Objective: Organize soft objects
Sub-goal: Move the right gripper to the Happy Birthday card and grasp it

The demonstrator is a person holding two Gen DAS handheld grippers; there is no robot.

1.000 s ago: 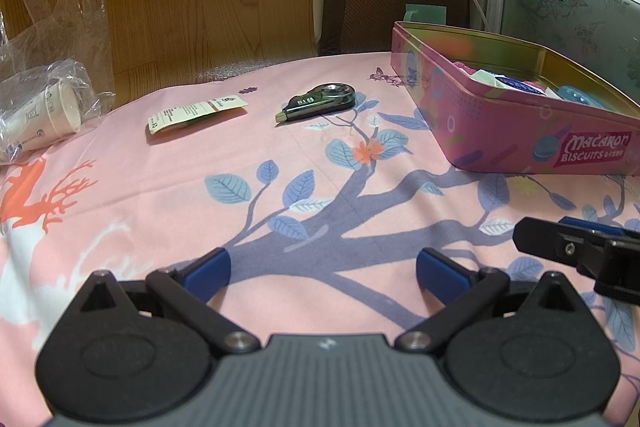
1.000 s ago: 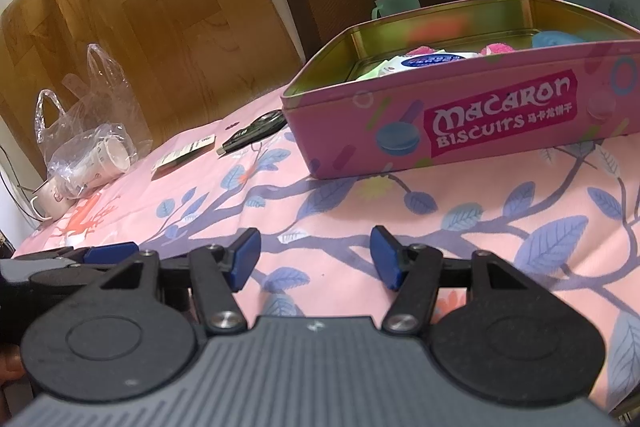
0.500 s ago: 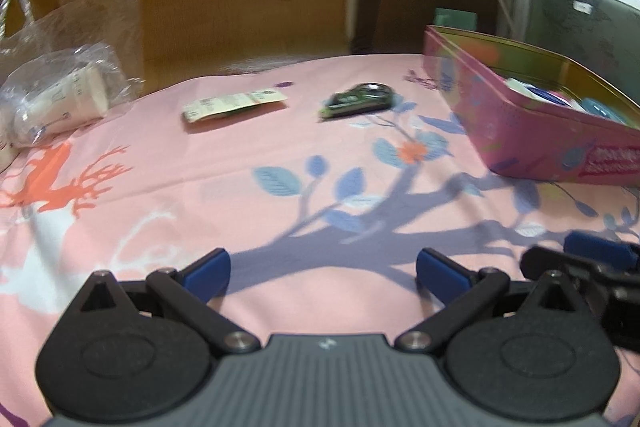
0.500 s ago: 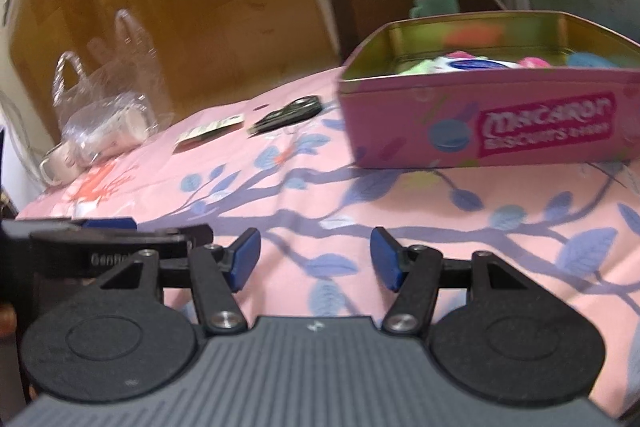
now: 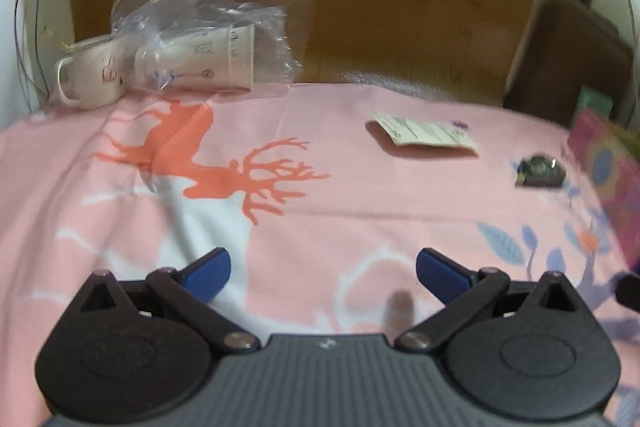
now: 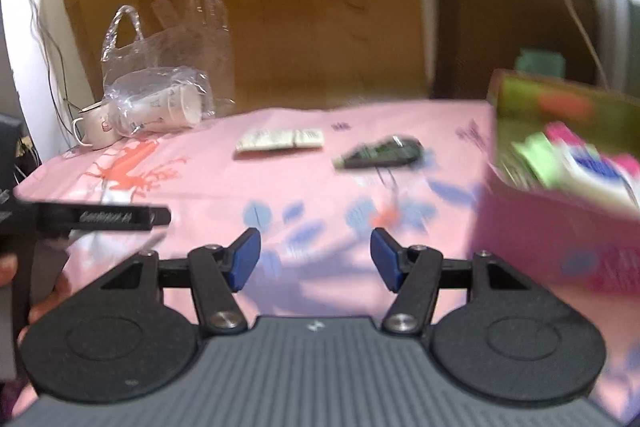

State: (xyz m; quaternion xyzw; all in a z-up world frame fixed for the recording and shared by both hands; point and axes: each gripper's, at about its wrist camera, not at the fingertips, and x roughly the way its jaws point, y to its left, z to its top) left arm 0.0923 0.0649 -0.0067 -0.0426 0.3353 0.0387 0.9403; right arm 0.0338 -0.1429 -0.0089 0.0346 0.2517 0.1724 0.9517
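Note:
A clear plastic bag (image 5: 208, 7) with paper cups (image 5: 200, 57) inside lies at the far left of the pink cloth (image 5: 320, 187), also the bag (image 6: 160, 75) in the right wrist view. A white packet (image 5: 424, 135) and a dark green tape dispenser (image 5: 538, 171) lie further right. The pink biscuit tin (image 6: 560, 219) holds several soft packs. My left gripper (image 5: 322, 273) is open and empty above the cloth. My right gripper (image 6: 316, 259) is open and empty too, near the tin's left corner.
A white mug (image 5: 86, 79) stands beside the bag at the table's far left edge. A brown chair back (image 6: 512, 27) and a wooden board (image 6: 280, 7) stand behind the table. The left gripper's finger (image 6: 104, 217) shows at the right wrist view's left side.
Both views have swung left: the tin slid to the right edge, the bag and mug came toward the middle. Both grippers stayed open and empty.

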